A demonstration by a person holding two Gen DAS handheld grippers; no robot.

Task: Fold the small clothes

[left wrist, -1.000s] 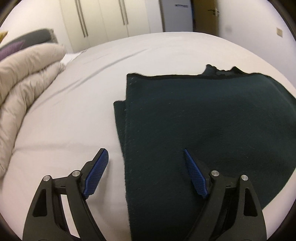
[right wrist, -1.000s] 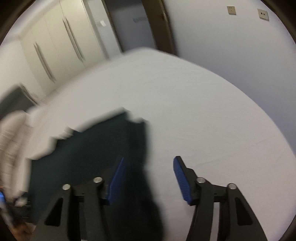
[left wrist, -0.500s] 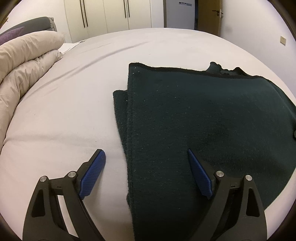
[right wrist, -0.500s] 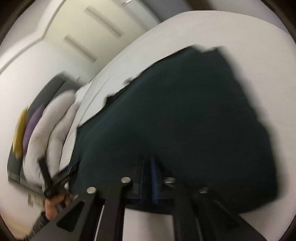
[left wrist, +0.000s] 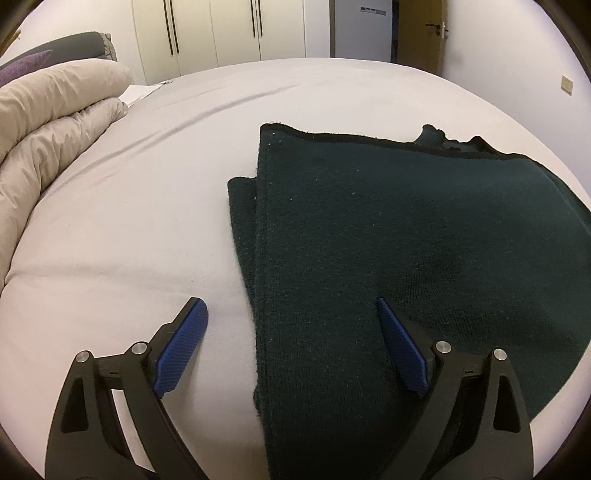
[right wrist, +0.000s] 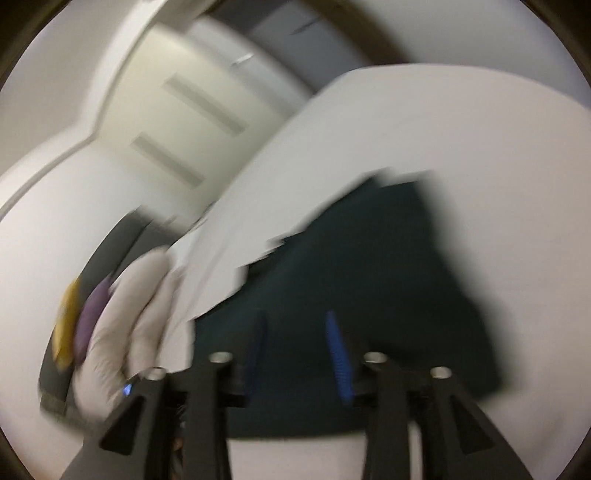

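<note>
A dark green knitted garment (left wrist: 388, 258) lies folded flat on the white bed (left wrist: 129, 229). My left gripper (left wrist: 291, 310) hovers over its near left edge, jaws wide and still opening, one blue pad over the sheet and the other over the cloth, with nothing gripped. In the blurred right wrist view the same garment (right wrist: 369, 266) lies ahead on the bed. My right gripper (right wrist: 295, 332) hangs over its near part with its jaws opening, a gap between the blue pads and no cloth visibly pinched.
A beige duvet (left wrist: 48, 125) is bunched at the bed's left side, with grey and purple pillows (left wrist: 44, 59) behind it. Wardrobe doors (left wrist: 221, 29) and a wooden door (left wrist: 424, 33) stand beyond the bed. Bare sheet stretches left of the garment.
The left gripper's jaws spread a little wider over the garment's edge. The right gripper swung across the garment, shut its jaws half a second ago, and now has them apart again.
</note>
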